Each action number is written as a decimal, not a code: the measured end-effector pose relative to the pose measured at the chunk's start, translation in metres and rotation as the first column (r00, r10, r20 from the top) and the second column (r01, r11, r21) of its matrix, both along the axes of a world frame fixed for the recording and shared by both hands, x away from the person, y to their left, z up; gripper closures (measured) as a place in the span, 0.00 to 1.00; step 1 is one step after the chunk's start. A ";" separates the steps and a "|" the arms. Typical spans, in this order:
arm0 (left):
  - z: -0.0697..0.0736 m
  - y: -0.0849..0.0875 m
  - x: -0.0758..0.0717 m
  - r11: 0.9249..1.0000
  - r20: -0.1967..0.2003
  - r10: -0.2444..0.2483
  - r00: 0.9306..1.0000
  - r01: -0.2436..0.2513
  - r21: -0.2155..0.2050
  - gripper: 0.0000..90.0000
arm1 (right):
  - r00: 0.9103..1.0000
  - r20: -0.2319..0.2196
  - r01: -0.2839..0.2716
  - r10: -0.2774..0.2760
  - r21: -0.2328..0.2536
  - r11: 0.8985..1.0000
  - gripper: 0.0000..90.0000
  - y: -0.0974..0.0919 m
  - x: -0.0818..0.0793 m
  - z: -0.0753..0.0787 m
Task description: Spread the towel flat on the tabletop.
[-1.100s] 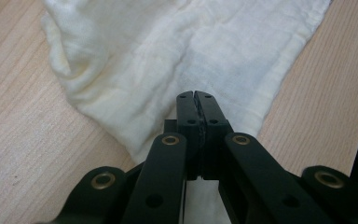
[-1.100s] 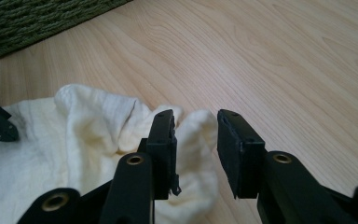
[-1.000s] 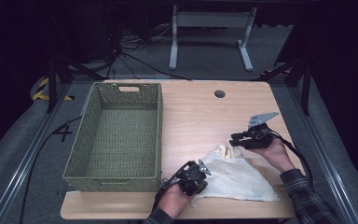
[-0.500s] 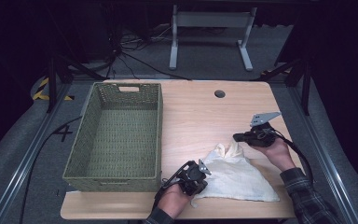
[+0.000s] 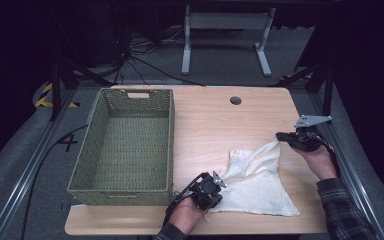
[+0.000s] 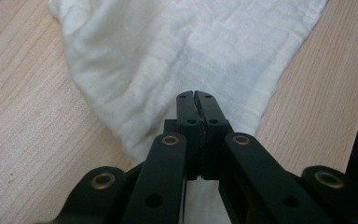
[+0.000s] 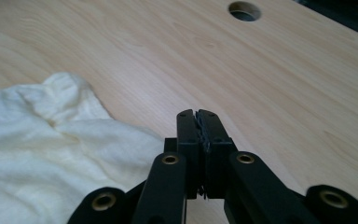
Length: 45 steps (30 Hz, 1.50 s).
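Your left hand (image 5: 186, 212) sits at the near edge of the table (image 5: 205, 115), just right of the wicker basket (image 5: 125, 145), and the left gripper (image 5: 216, 186) in it points right and away from you. Its jaws are pressed together on the near-left corner of the white cloth (image 5: 255, 185), and in the left gripper view the fabric (image 6: 186, 51) fans out ahead of the tips. The cloth lies on the near right part of the table, stretched on a diagonal from that corner to the far-right one. Bare wood lies open beyond it, up to the round cable hole (image 5: 236, 100). Your right hand (image 5: 320, 160) rests close to the right edge; the right gripper (image 5: 280, 136) points left, jaws just closed, pinching the far-right corner of the cloth.
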<state>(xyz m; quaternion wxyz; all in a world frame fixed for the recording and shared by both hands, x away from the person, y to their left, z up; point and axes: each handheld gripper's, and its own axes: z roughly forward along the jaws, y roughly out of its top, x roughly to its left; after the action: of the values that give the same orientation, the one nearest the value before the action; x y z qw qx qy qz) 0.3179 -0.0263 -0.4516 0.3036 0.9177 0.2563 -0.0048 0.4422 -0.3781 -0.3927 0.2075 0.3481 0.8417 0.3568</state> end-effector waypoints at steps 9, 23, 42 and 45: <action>0.000 0.000 0.000 1.000 -0.002 0.002 1.000 -0.002 -0.002 1.00 | 1.000 0.000 0.027 -0.027 0.060 0.998 0.83 -0.009 0.005 -0.004; 0.000 0.000 0.000 1.000 -0.002 0.003 1.000 -0.003 -0.005 1.00 | 0.988 -0.154 0.025 -0.009 0.101 0.995 0.77 -0.025 -0.013 -0.038; 0.000 0.000 0.000 1.000 -0.003 0.000 1.000 0.000 -0.005 0.99 | 0.976 -0.213 0.071 -0.040 0.141 0.988 0.72 -0.025 0.000 -0.052; 0.000 0.001 0.000 1.000 -0.002 -0.002 1.000 0.002 -0.004 0.99 | 0.971 -0.239 0.055 -0.024 0.121 0.991 0.82 -0.020 0.002 -0.056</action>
<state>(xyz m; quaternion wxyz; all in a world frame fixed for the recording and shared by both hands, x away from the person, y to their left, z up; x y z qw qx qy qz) 0.3183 -0.0257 -0.4518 0.3049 0.9174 0.2558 -0.0067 0.4444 -0.3985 -0.4491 0.0900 0.4173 0.8291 0.3609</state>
